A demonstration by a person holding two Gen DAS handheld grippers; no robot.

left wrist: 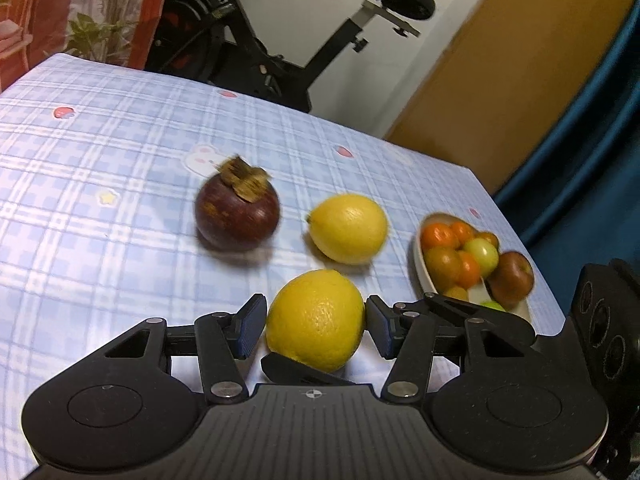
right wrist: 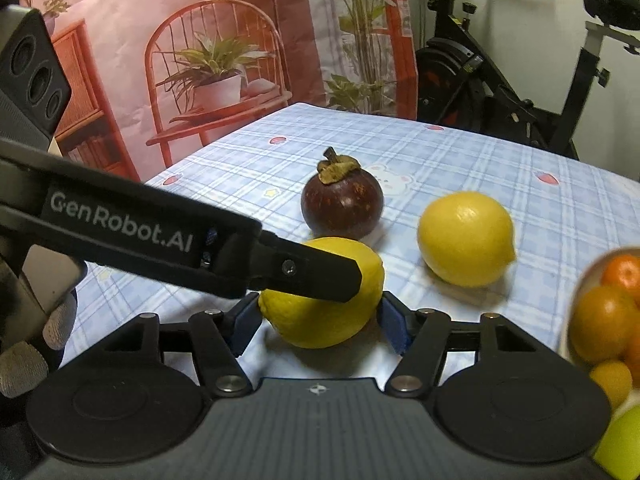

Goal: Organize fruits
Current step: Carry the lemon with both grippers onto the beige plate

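On the checked tablecloth [left wrist: 100,240] you have a dish [left wrist: 420,264] of small fruit at the right edge, then a mangosteen [left wrist: 237,216], a far lemon [left wrist: 349,228] and a near lemon [left wrist: 316,320]. Both tools bracket that near lemon. Your left gripper [left wrist: 316,326] has its right pad touching the skin, while the left pad stands just beside it. Your right gripper [right wrist: 318,320] sits close on both flanks; I cannot tell if it presses. The lemon looks firm, waxy and likely to roll, so take it across its widest middle, not its tapered ends.
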